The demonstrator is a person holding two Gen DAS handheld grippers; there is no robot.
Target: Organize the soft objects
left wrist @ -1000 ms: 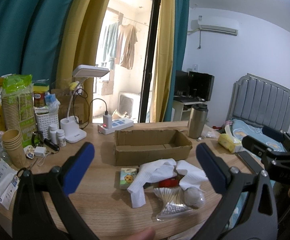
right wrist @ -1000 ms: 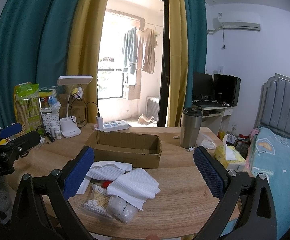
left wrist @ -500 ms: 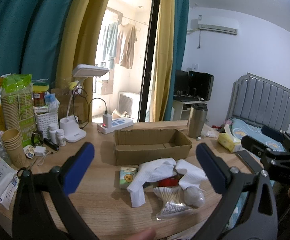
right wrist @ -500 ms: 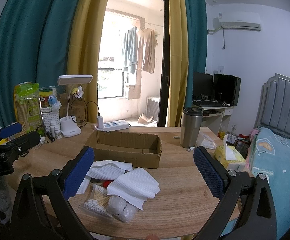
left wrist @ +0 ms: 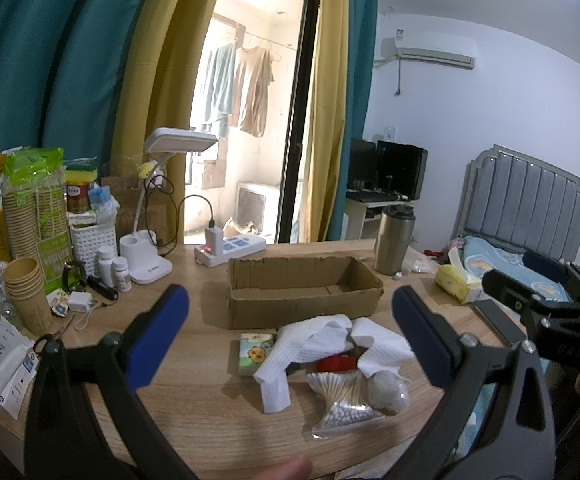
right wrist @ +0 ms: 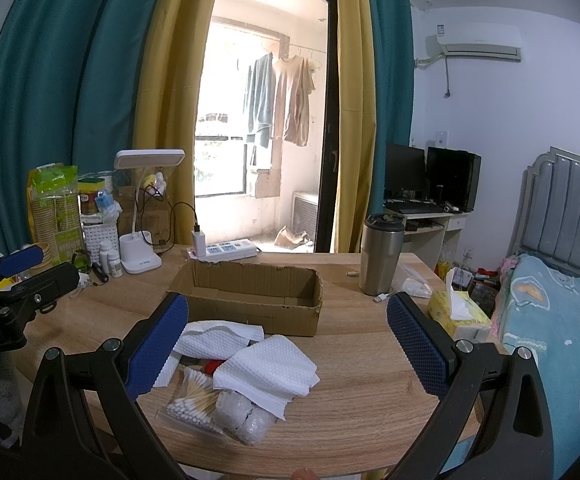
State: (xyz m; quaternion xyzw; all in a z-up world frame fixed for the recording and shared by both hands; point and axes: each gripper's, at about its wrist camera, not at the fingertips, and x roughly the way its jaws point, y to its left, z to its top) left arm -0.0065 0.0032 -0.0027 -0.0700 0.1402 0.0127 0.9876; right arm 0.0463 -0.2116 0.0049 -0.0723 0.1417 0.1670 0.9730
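A pile of soft things lies on the wooden table [left wrist: 194, 392] in front of an open, empty cardboard box [left wrist: 302, 290]. It holds white embossed towels [left wrist: 310, 344] [right wrist: 266, 368], a bag of cotton swabs [left wrist: 342, 400] [right wrist: 192, 398], a bag of cotton balls [left wrist: 386, 392] [right wrist: 242, 416], a small tissue pack [left wrist: 256, 348] and something red [left wrist: 332, 362]. My left gripper [left wrist: 290, 336] hovers open above the pile, holding nothing. My right gripper [right wrist: 288, 340] is open too, over the pile's right side. Each gripper shows at the edge of the other's view.
The table's left end is crowded: paper cups [left wrist: 24, 292], a white basket [left wrist: 92, 242], pill bottles [left wrist: 114, 268], a desk lamp [left wrist: 150, 248], a power strip [left wrist: 230, 248]. A steel tumbler [right wrist: 382, 258] and a yellow tissue box [right wrist: 458, 314] stand right. A bed [right wrist: 558, 344] lies beyond.
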